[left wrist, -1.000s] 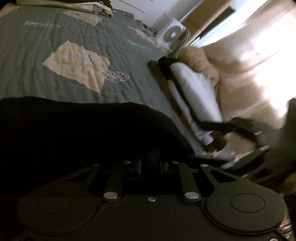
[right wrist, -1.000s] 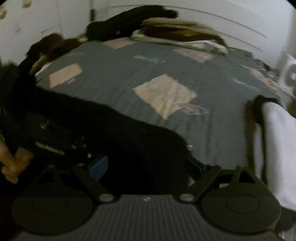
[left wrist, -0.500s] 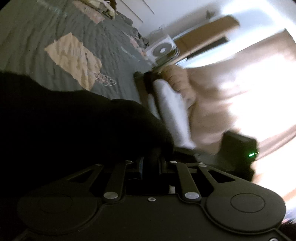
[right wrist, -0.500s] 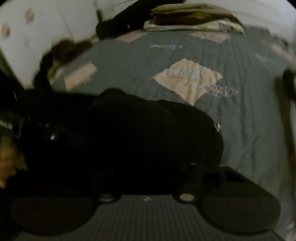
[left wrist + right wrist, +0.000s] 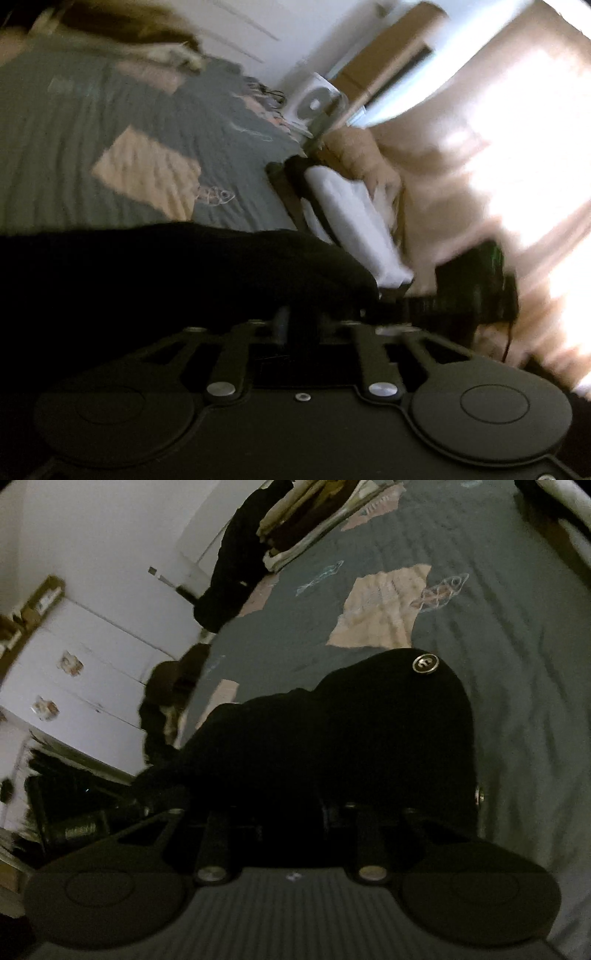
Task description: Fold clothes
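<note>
A black garment (image 5: 184, 280) lies bunched along the near edge of the grey quilted bed (image 5: 74, 147). In the left wrist view my left gripper (image 5: 301, 325) sits at the garment's right end. Its jaws are opening and a dark gap shows between the fingers, with the cloth just ahead of them. In the right wrist view the black garment (image 5: 369, 738) heaps up over my right gripper (image 5: 291, 823). A metal button (image 5: 425, 663) shows on top of the heap. The right jaws are closing with black cloth between them, and the fingertips are buried in it.
A white folded item (image 5: 351, 214) lies on the bed's right edge, beside a beige curtain (image 5: 480, 147) and a white fan (image 5: 314, 103). A black device with a green light (image 5: 476, 280) hangs near it. Piled clothes (image 5: 295, 524) sit at the bed's far end; white cupboards (image 5: 74, 664) stand to the left.
The left gripper rose and its jaws parted. The right gripper rolled hard, moved in over the black garment, and its wide jaws narrowed on the cloth.
</note>
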Demonstrator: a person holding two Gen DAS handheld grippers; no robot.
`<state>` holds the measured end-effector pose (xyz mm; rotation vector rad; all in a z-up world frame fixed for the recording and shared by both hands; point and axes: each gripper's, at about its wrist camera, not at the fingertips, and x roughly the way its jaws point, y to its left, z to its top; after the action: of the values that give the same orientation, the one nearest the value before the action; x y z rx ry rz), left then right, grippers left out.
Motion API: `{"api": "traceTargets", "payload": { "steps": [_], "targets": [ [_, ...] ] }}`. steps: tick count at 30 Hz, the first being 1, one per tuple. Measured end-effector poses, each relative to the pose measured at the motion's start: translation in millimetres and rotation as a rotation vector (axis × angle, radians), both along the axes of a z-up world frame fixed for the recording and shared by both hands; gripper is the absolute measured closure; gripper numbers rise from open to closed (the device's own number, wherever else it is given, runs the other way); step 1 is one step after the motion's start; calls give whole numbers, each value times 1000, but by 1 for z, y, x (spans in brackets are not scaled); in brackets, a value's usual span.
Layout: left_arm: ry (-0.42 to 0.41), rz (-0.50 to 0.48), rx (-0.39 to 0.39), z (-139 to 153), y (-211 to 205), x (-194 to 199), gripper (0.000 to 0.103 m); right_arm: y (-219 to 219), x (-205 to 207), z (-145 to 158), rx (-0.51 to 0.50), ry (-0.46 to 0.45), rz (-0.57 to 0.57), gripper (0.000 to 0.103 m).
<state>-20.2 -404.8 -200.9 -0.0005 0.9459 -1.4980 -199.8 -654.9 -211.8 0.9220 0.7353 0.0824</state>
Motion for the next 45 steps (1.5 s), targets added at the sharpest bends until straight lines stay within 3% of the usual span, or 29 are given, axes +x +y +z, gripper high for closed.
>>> {"api": "traceTargets", "payload": {
  "steps": [1,3,7,8,10,15,19,24,26,30,32,35,39,45],
  "targets": [
    [-64,-22,0,6,0,-11,46,0,-2,0,25,-7,-2,77],
    [-186,-63,1,13,-1,-33,37,2,-2,5,32,-13,8,77],
    [-508,-99,34,9,-12,-72,37,2,-3,15,48,-33,31,77],
    [-575,-112,48,3,-16,-78,41,2,-3,18,51,-39,37,77],
    [-677,-133,70,-7,-22,-87,83,2,-4,23,57,-49,48,77],
    [-406,-94,20,-11,-14,-56,88,-5,-7,14,63,-26,23,78],
    [-103,-24,-21,-16,-6,-19,89,-9,-5,10,37,-18,5,72],
    [332,73,-135,-29,9,26,89,2,3,30,-167,14,41,45],
    [430,79,-160,-33,10,34,89,6,5,40,-259,21,50,33],
    [554,103,-187,-40,13,43,89,17,10,60,-368,9,96,29],
    [621,109,-208,-44,15,47,89,27,12,72,-471,-5,117,26],
    [649,50,-243,-42,14,41,89,33,12,77,-555,-31,123,16],
    [655,0,-257,-43,21,37,89,18,17,66,-509,-9,107,10],
    [719,11,-298,-52,36,39,89,17,17,58,-532,-38,151,6]
  ]
}}
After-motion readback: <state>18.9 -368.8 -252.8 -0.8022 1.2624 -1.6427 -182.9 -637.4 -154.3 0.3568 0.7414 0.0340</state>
